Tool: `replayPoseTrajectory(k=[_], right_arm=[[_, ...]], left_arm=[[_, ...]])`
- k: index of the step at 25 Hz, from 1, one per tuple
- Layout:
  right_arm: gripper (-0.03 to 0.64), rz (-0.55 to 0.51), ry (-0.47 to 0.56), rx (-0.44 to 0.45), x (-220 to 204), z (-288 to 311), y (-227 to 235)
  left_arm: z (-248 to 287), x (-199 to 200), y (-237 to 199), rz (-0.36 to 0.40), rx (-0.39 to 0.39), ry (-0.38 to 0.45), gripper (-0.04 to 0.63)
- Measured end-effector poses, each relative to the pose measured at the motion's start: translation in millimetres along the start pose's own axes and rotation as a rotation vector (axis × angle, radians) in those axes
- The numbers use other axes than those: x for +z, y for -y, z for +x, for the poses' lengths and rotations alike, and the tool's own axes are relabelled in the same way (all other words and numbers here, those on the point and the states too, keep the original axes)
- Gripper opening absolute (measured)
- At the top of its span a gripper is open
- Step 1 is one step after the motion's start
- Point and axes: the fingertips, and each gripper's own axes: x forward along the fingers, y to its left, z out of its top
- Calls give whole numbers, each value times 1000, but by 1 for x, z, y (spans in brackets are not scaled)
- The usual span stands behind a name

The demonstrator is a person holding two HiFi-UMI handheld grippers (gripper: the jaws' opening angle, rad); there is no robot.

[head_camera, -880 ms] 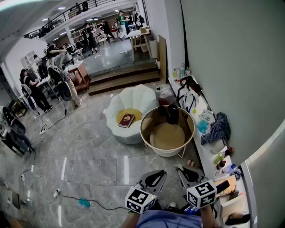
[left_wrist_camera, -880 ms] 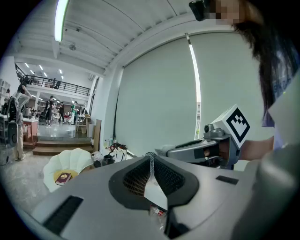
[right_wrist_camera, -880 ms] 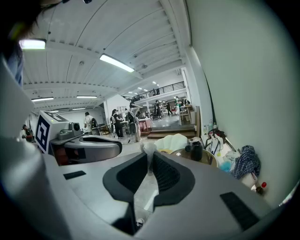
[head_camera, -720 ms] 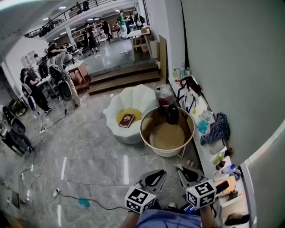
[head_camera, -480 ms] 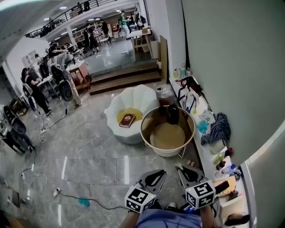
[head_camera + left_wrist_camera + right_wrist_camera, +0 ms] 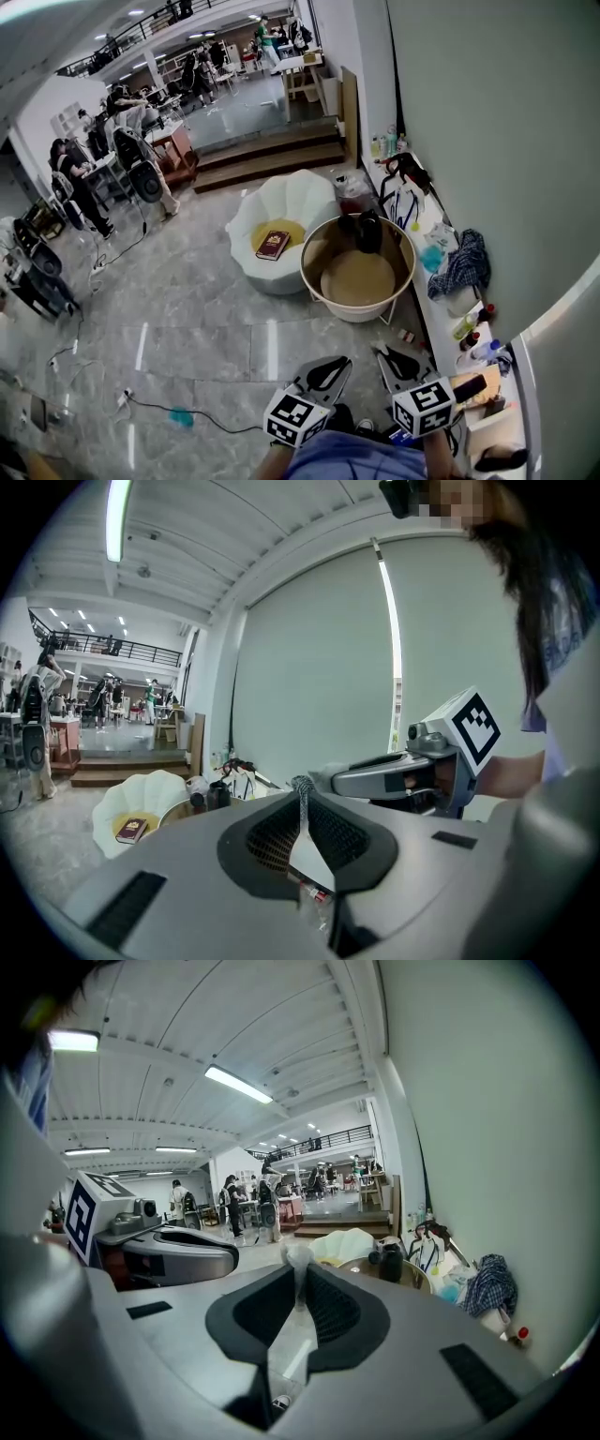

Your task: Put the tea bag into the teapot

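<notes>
- Teapot (image 6: 368,232): dark, at the far edge of the round table (image 6: 356,316), well ahead of the 2 tongs; I can't make out the tea bag.
- Right tongs (image 6: 380,351): jaws closed at the tips, with a small whitish lump there, unclear what.
- Left tongs (image 6: 345,362): jaws closed, empty.
- White chair (image 6: 281,202) holding a book (image 6: 273,245), beside the table.
</notes>
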Motion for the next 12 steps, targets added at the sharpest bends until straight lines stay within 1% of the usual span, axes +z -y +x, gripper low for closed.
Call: replayPoseTrajectory(k=[7,12], right_arm=[[48,6,-17,3,-3,7,8],[48,15,-38,9,-5,24,14]], left_arm=[[10,-1,-1,0,-5,-12,35],[20,-6,-14,-6,-9,-29,35]])
